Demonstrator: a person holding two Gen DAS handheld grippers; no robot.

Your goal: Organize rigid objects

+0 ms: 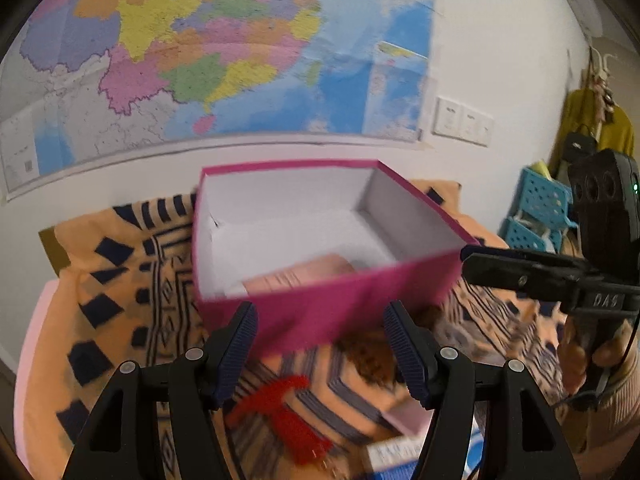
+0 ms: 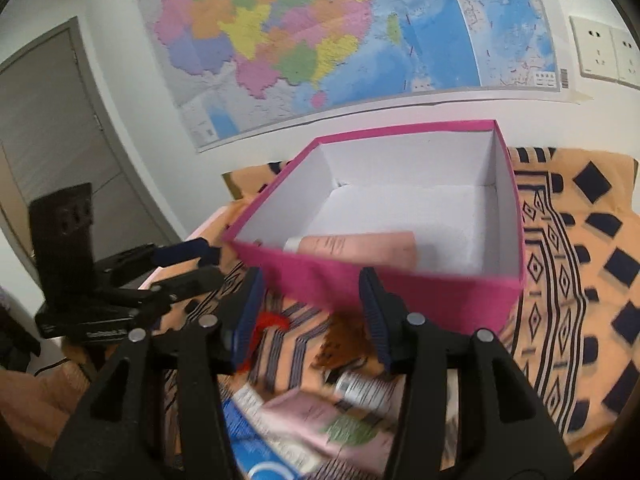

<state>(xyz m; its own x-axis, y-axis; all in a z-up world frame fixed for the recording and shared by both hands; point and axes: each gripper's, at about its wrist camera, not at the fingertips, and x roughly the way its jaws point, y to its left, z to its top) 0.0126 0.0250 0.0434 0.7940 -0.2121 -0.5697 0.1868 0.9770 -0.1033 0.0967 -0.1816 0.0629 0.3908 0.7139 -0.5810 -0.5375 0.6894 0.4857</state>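
A big coloured map (image 1: 208,52) hangs on the white wall behind everything, and 2 white sockets (image 1: 463,121) sit on the wall just to its right. Below the map, an orange cloth with dark blue pattern (image 2: 568,248) covers the bench. In the right wrist view a grey door (image 2: 52,120) stands at the far left.

On the cloth stands an open pink box (image 2: 400,292), white inside, without any lid on it. A pale pink tube (image 2: 360,246) lies inside the box, along its near wall.

The left gripper (image 1: 320,344) is in front of the near wall of the box. Its fingers (image 1: 242,340) stand apart and nothing is between them. The right gripper (image 2: 312,312) is also before the near wall of the box, its fingers (image 2: 374,316) apart with nothing between them; the pictures are blurred here. In the left wrist view a hand (image 1: 596,360) holds this right gripper at the right edge.

On the cloth, closer than the box, several small things lie near each other: a red fluffy thing (image 1: 288,412), a brown fluffy thing (image 2: 340,344), a blue and white pack (image 2: 256,432), a pink tube with green label (image 2: 332,424) touching this pack, and a small silver bottle (image 2: 366,392) just beside that tube. At the far right of the left wrist view, blue baskets (image 1: 540,208) stand well apart from the bench.
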